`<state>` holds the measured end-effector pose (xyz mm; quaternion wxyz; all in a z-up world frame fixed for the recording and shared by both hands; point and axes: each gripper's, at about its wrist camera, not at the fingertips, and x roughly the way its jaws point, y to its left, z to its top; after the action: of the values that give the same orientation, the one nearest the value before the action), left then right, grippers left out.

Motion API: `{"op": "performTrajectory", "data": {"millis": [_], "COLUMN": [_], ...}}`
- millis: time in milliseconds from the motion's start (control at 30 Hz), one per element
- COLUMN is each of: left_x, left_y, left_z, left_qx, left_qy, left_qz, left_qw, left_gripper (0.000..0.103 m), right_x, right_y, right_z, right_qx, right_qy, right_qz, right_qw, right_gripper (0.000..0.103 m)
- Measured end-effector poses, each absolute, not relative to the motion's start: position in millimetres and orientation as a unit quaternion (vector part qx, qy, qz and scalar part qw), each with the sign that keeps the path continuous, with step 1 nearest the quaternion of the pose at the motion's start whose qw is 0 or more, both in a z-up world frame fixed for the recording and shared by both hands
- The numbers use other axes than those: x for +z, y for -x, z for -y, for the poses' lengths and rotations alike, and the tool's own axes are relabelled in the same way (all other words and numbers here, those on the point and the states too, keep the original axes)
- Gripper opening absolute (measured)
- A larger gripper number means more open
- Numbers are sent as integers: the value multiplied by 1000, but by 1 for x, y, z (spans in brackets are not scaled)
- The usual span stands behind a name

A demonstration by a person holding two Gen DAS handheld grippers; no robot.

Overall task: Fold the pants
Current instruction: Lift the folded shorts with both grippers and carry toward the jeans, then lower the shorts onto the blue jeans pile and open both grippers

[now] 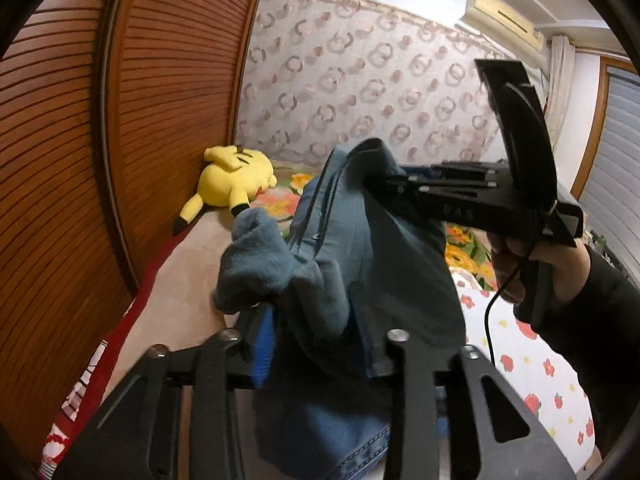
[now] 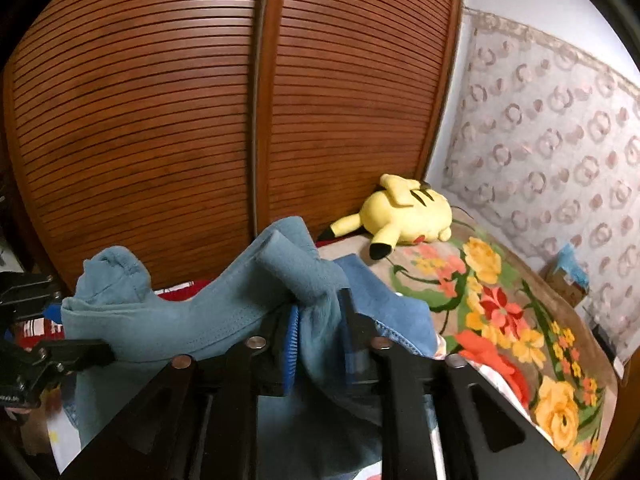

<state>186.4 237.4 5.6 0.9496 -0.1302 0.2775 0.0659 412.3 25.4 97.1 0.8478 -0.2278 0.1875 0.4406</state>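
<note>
The blue denim pants [image 1: 360,248] with a lighter fleecy lining hang in the air between both grippers. My left gripper [image 1: 316,320] is shut on a bunch of the pants close to the camera. My right gripper [image 1: 376,180] comes in from the right in the left wrist view and is shut on the upper edge of the pants. In the right wrist view the right gripper [image 2: 320,320] clamps the cloth [image 2: 224,308], and the left gripper [image 2: 100,350] holds the same cloth at the left edge. The fabric hangs down below both.
A bed with a floral blanket [image 2: 500,304] lies below. A yellow plush toy [image 2: 408,212] lies by the brown slatted wardrobe doors [image 2: 200,100]. A patterned wall [image 1: 380,80] is behind. A flower-print sheet [image 1: 532,360] lies at the right.
</note>
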Motion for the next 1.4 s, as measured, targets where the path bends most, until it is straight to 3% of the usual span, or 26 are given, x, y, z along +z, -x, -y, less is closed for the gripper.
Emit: {"op": "performTrajectory", "data": {"millis": [133, 367, 600, 967, 1167, 1400], "left_x": [13, 25, -5, -16, -12, -8], "left_y": [-181, -187, -210, -211, -209, -205], "left_z": [-238, -226, -218, -218, -211, -204], "left_qx": [74, 54, 36, 40, 33, 34], "left_qy": [117, 91, 86, 82, 79, 71], "left_qz": [-268, -258, -316, -338, -331, -330], "left_qw": [953, 960, 944, 937, 940, 941], "left_gripper": [52, 52, 52, 52, 75, 82], "right_x": [111, 110, 89, 86, 79, 74], "right_y": [-413, -408, -446, -451, -425, -394], "right_z": [-4, 35, 25, 16, 40, 62], "right_qx": [437, 460, 438, 420, 426, 423], "right_qy": [188, 152, 159, 124, 105, 89], "right_qz": [-172, -201, -250, -251, -249, -249], "right_qw": [863, 852, 849, 864, 863, 867], "right_gripper": [35, 35, 35, 35, 35, 35]}}
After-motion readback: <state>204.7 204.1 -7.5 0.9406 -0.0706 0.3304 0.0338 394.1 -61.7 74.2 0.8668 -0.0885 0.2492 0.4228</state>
